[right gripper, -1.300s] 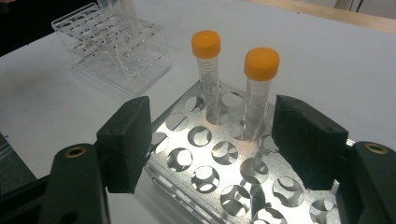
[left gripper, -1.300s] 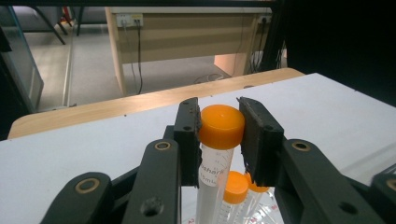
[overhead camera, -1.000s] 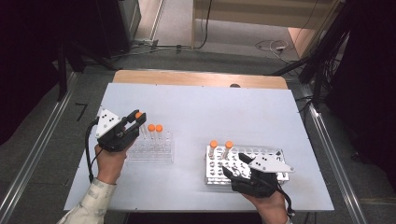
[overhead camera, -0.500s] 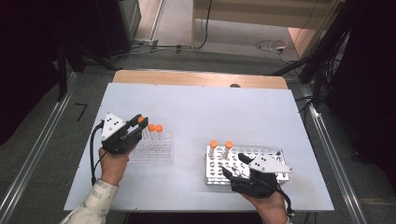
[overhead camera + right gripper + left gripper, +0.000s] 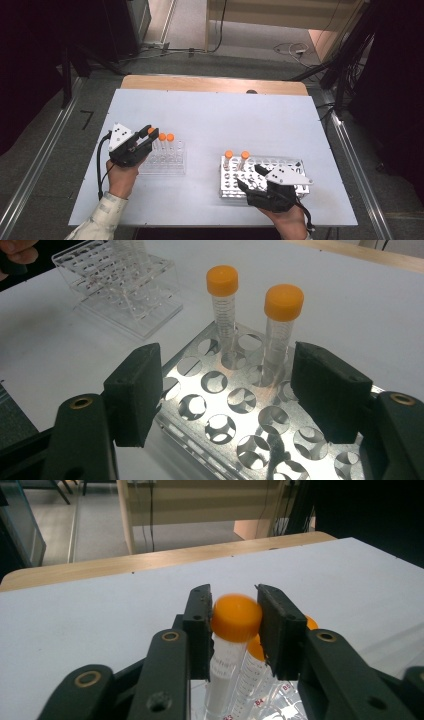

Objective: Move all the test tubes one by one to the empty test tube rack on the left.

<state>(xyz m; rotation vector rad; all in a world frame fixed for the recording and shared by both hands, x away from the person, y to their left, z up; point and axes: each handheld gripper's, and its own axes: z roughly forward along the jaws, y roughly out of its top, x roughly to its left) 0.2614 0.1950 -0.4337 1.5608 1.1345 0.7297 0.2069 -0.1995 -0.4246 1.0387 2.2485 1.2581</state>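
Note:
My left gripper (image 5: 150, 132) sits at the left end of a clear plastic rack (image 5: 165, 162). Its jaws hold the cap of an orange-capped tube (image 5: 236, 617) that stands in the rack. They have just been opening, but both pads still touch the cap. Two more orange-capped tubes (image 5: 166, 137) stand in the same rack to the right. My right gripper (image 5: 249, 176) rests open over the near edge of a metal rack (image 5: 290, 165), nothing between its pads. Two orange-capped tubes (image 5: 222, 282) (image 5: 283, 302) stand at that rack's far left corner.
The white table (image 5: 225, 115) has bare room behind and between the two racks. Its wooden far edge (image 5: 210, 84) borders a floor with cables. A person's hand (image 5: 120, 177) holds the left gripper near the table's left side.
The left gripper has come down and slightly toward me with the tube, which has sunk lower into the clear rack beside the other two. The right gripper has stayed still.

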